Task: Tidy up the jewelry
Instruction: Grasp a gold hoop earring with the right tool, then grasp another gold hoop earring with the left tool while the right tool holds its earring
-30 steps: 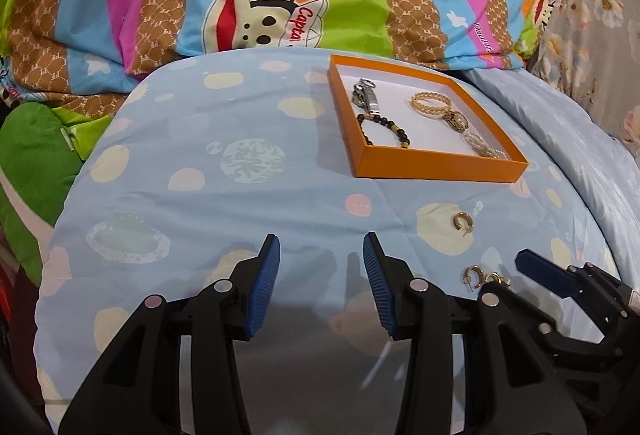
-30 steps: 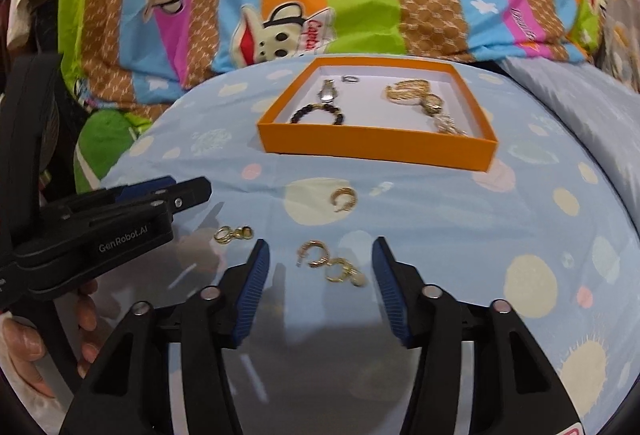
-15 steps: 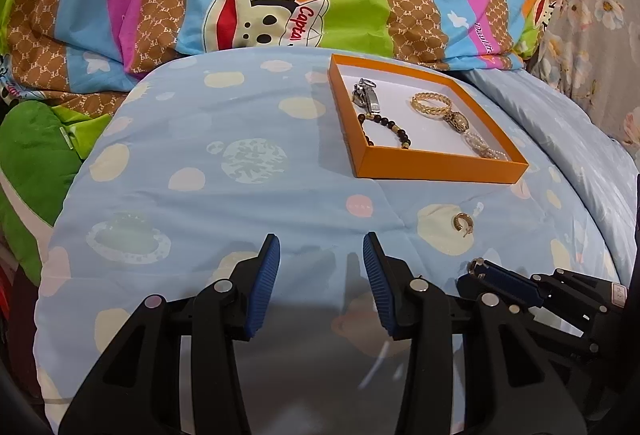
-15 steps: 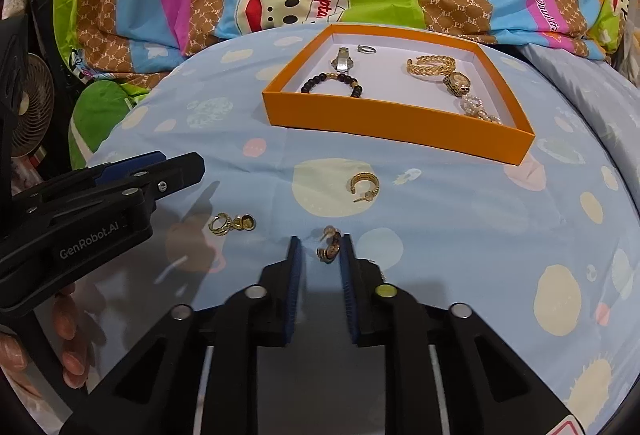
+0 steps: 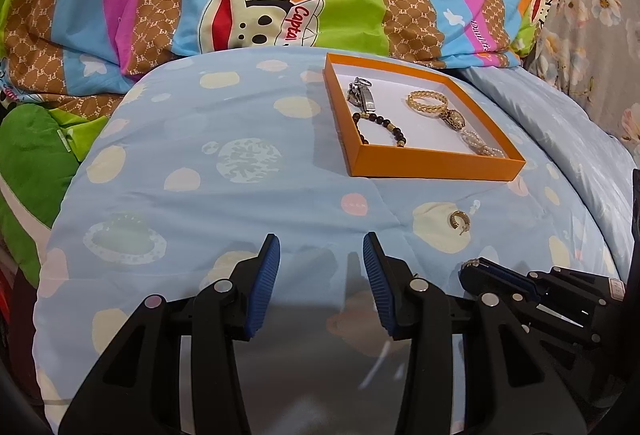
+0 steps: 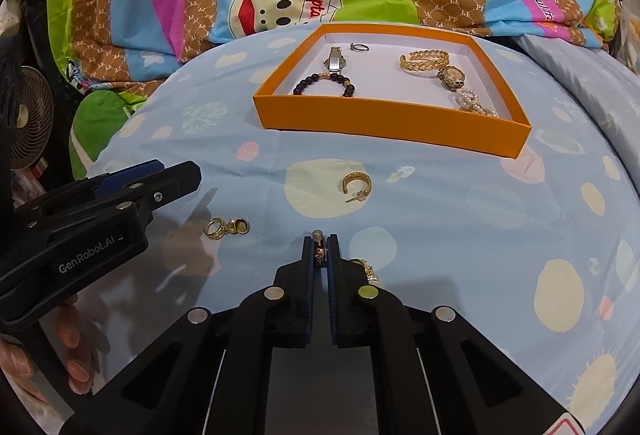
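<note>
Now right gripper [image 6: 320, 250] fingers pinch gold earring [image 6: 319, 255]; left gripper [image 5: 321, 279] fingers apart, empty.

The orange tray [image 6: 384, 119] in the upper middle looks like matt card with a white paper floor. On the soft pale-blue printed quilt [image 6: 460, 219], the gold hoop earring [image 6: 357, 186] shines like polished metal. The dark bead bracelet [image 6: 324, 83] is glossy. The gripper fingers [image 5: 266, 283] are matt black plastic with ribbed blue pads.
</note>
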Tool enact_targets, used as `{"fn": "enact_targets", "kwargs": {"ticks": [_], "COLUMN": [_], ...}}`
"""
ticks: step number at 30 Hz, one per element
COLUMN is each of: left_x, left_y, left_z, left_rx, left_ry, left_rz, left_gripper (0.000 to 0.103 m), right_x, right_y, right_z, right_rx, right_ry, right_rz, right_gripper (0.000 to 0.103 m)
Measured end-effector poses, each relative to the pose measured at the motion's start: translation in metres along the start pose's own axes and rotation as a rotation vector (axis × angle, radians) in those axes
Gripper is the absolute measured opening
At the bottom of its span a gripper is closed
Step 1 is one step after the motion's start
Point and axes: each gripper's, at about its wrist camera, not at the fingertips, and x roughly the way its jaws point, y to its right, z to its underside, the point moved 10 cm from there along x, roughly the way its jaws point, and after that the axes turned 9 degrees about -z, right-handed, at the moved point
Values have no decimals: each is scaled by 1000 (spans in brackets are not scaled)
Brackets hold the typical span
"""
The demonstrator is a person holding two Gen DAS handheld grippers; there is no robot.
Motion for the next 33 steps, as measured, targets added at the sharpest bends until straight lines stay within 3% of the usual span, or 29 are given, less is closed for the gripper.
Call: {"fn": "enact_targets", "kwargs": {"ticks": [10, 15, 25, 33], "left_x": [-1, -3, 0, 25], "left_y": [2, 8, 83, 110], "left_z": [0, 0, -5, 0], "left_rx": [3, 23, 185, 215], "left_ry": [-1, 6, -27, -74], "left_rz": [9, 32, 115, 89], "left_gripper": [42, 42, 42, 41], "right_x": [4, -9, -58, -60], "right_y": [-2, 3, 56, 73], "right_z": [-5, -8, 16, 23], "right_rx": [-4, 2, 129, 194], "right_ry": [1, 55, 150, 155], "right_rz": [-2, 18, 85, 49], "right_gripper": [7, 5, 5, 5]}}
